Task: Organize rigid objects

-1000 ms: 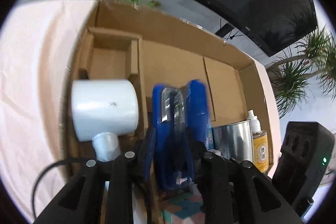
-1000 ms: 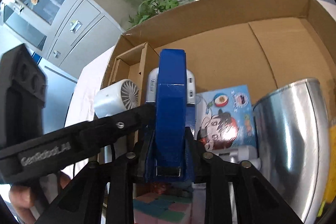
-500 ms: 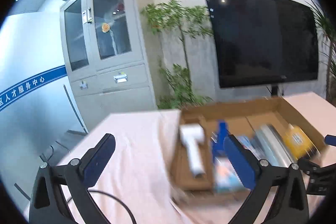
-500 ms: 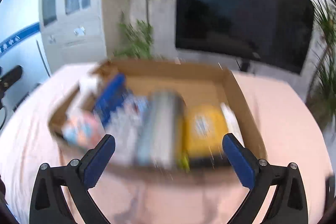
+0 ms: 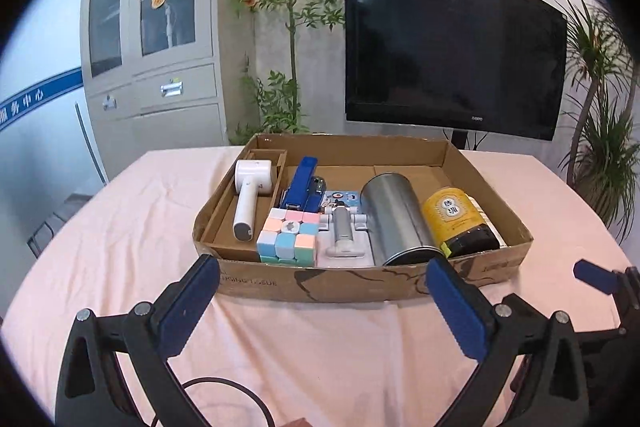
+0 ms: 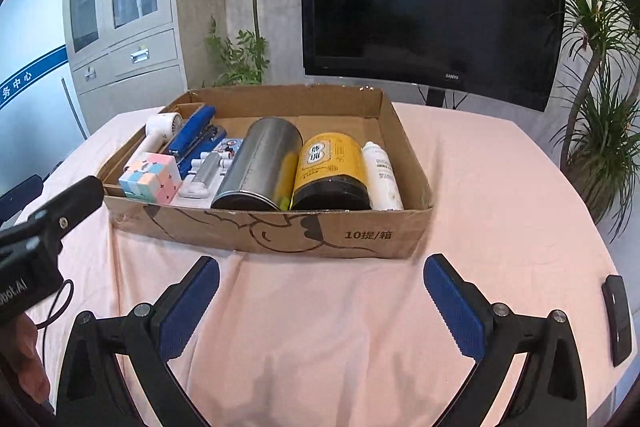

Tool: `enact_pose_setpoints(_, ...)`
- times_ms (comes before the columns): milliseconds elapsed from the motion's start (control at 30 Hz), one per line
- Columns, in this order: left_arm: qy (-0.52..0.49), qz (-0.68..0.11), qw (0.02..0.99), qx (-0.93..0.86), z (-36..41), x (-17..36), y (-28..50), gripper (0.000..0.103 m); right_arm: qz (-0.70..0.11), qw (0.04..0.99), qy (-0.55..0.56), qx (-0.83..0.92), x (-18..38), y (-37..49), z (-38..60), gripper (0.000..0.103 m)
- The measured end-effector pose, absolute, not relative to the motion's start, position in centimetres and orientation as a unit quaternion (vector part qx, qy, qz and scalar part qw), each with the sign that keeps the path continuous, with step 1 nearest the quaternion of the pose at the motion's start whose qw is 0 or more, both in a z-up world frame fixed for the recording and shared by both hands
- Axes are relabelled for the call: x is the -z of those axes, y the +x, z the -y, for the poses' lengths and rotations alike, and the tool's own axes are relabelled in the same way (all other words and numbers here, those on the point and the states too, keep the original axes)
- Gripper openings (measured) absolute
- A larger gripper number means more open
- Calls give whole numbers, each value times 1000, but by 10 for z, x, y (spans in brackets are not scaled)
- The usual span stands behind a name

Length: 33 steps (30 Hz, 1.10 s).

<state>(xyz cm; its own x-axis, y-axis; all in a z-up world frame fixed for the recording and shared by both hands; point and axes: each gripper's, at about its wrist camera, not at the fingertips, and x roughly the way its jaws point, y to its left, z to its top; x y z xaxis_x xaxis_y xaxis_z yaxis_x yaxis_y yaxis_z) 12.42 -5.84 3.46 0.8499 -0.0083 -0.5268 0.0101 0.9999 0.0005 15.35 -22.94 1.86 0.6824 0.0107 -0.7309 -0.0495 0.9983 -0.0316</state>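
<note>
Office or service-centre room: grey glass-door filing cabinet (image 5: 152, 39), wall-mounted television (image 5: 452, 55), potted plants (image 5: 288, 27), blue wall stripe with Chinese lettering (image 5: 36, 99).

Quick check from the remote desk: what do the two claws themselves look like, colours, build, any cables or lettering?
Both match: the left claw and right claw have black angular fingers fixed with silver screws and ending in ribbed blue pads. A thin black cable loops beneath the left one. In the right wrist view the left unit's black body bears white lettering ending in "bot.AI". No sleeves visible.
</note>
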Motion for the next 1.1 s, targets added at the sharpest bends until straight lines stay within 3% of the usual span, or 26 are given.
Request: enact_pose_setpoints(1100,3,-295,955,12,61,-30,137,102,-393,919,-38,-9,-30,154,219,103)
